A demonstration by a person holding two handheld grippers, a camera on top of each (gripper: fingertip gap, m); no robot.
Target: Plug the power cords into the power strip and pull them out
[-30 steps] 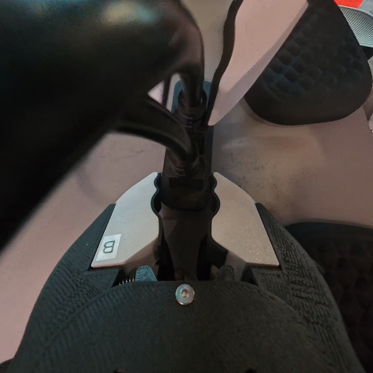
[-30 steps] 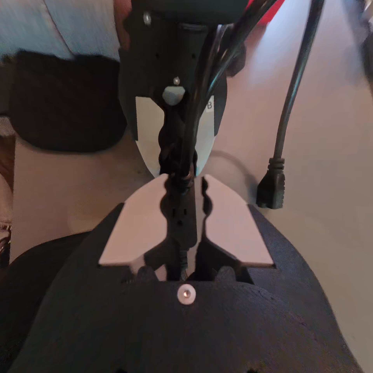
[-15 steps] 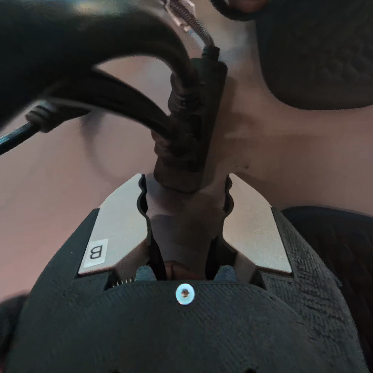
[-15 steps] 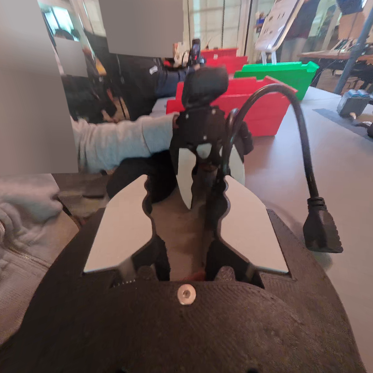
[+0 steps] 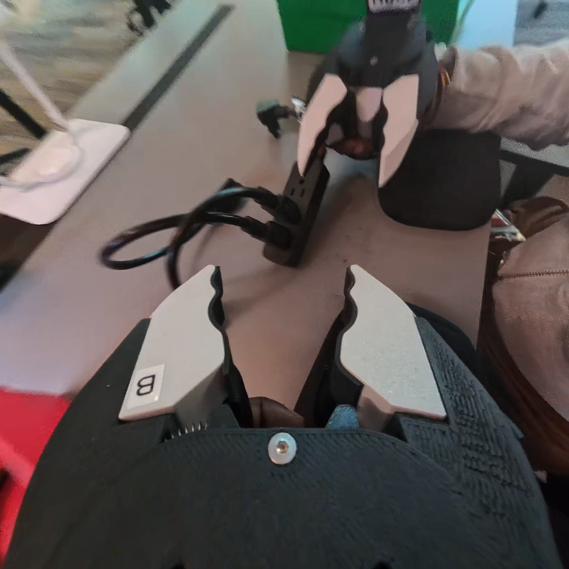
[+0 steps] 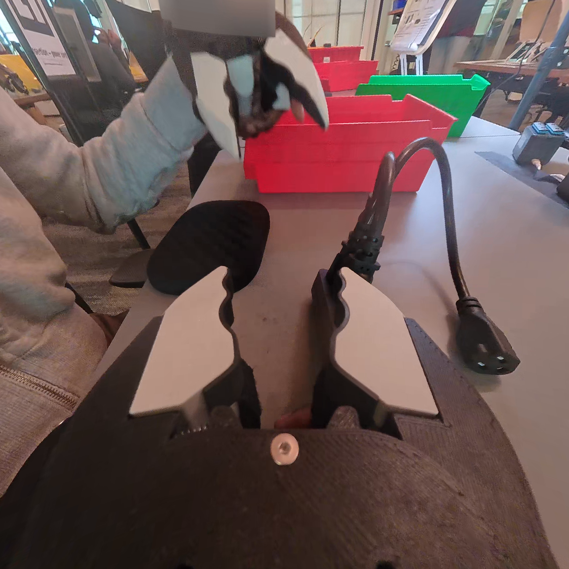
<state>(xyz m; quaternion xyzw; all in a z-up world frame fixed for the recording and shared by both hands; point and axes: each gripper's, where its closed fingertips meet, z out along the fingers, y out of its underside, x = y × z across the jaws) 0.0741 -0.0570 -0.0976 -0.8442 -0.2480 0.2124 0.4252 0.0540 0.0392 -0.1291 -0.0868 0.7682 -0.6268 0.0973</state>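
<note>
From the left wrist view, the left gripper [image 5: 284,277] hangs above the table [image 5: 92,292] with its jaws wide apart and nothing between them. Ahead lies the black power strip [image 5: 300,215], on its side, two cords [image 5: 215,212] plugged in. The right gripper [image 5: 351,154] is spread open too, one tip just at the strip's far end.

Over to the right wrist view: the strip [image 6: 321,295] sits just beside the right fingertip, plugs [image 6: 365,246] seated, a loose cord end [image 6: 485,345] resting nearby. Plugging looks done, so I'd say pulling comes next: one gripper pins the strip, the other clamps a plug.
</note>
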